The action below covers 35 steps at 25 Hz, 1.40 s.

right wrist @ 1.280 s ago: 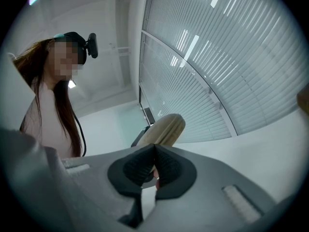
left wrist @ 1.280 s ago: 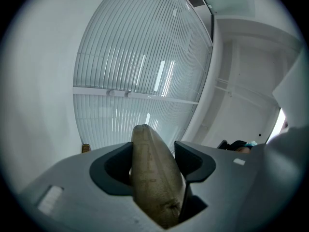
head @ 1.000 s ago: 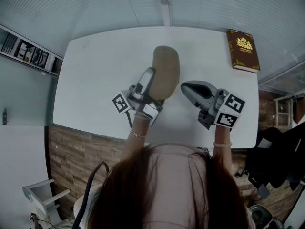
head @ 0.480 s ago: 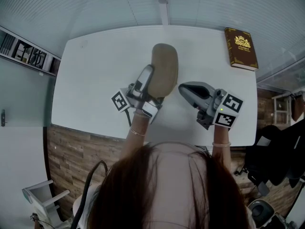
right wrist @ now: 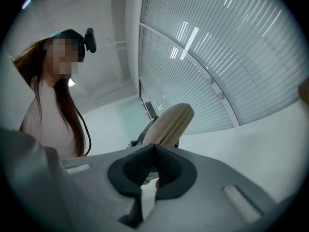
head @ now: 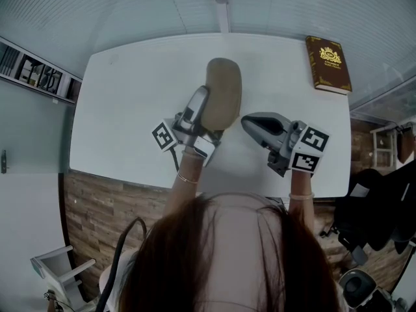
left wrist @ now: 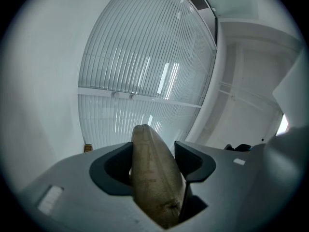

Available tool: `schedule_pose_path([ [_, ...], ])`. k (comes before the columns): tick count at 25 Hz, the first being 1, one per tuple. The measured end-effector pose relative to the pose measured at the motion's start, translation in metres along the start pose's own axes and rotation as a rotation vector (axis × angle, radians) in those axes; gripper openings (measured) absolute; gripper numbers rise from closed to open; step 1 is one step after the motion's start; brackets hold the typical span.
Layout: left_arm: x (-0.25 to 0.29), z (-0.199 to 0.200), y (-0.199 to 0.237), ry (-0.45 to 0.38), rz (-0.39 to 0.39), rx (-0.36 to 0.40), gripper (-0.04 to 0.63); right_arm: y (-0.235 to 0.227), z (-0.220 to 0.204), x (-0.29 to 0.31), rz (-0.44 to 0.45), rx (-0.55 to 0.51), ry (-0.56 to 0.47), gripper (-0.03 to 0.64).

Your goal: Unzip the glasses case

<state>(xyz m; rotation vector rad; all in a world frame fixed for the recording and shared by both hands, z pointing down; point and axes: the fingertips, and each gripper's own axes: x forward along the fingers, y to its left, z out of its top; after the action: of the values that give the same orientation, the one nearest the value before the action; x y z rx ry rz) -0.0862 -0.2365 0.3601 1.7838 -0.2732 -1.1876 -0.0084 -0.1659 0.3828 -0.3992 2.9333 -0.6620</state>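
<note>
Left hand-held gripper [head: 203, 109] is clamping the tan oval fabric glasses case [head: 223, 99], tilting it up over the white bench [head: 130, 96]. Right hand-held gripper [head: 250, 121] is sitting shut just beside it, probably empty. I'm guessing the unzipping isn't started yet, so next it's needing to find and pinch the zip pull. Slatted blinds [head: 292, 5] are running behind.

Book [head: 328, 64]: lying flat at the table's far right corner.
Table [head: 130, 109]: standing on wood-plank floor [head: 97, 203].
Shelf [head: 36, 73]: running along the left.

Grey left tool [head: 205, 100] and right tool [head: 247, 122] carry black-and-white marker cubes [head: 164, 137]; wrists wear thin bracelets [head: 186, 181].
</note>
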Motion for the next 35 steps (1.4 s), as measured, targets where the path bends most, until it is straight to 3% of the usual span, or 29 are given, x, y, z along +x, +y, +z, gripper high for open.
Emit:
schedule_pose_path([
  [35, 0.002, 0.002, 0.013, -0.024, 0.032, -0.057, 0.279, 0.017, -0.023, 0.012, -0.001, 0.004, 0.074, 0.002],
])
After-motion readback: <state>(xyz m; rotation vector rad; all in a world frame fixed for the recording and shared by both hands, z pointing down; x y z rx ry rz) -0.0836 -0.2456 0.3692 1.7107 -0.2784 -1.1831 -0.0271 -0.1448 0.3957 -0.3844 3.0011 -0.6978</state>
